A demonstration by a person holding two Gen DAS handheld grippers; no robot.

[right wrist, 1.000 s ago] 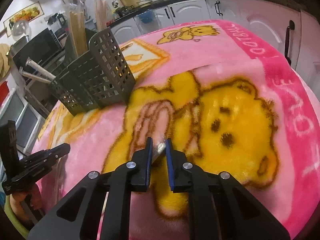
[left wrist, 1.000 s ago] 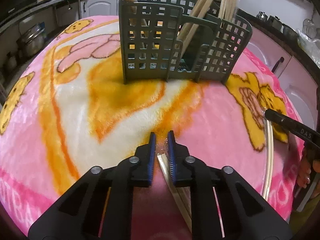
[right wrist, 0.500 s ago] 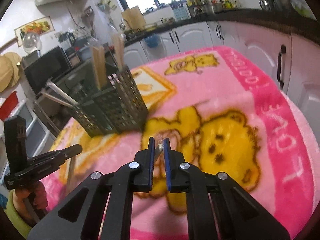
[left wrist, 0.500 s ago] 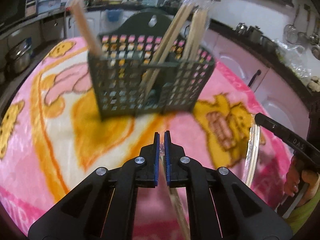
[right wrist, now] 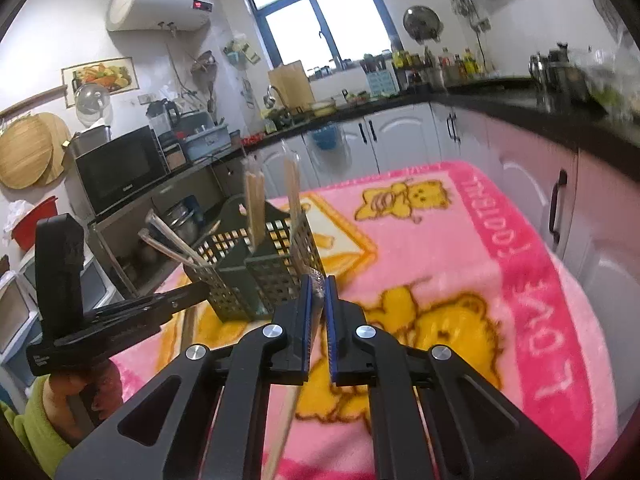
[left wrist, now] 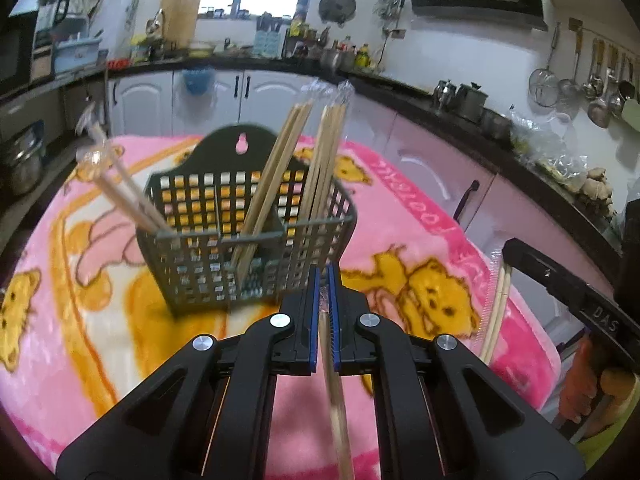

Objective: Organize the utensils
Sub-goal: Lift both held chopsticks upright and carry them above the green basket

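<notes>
A dark green slotted utensil caddy stands on the pink blanket, with several wrapped chopstick pairs upright in it. My left gripper is shut on a wrapped chopstick pair, raised in front of the caddy. My right gripper is shut on another wrapped chopstick pair, raised to the right of the caddy. The right gripper's body and its chopsticks show at the right edge of the left wrist view. The left gripper body shows at left in the right wrist view.
The pink cartoon-bear blanket covers the table. Kitchen cabinets and a dark countertop with pots ring the table. A microwave stands at left.
Both grippers have lifted off the blanket with their chopstick pairs and tilted up. The caddy now sits lower in both views. The left jaws closed tighter on the chopsticks.
</notes>
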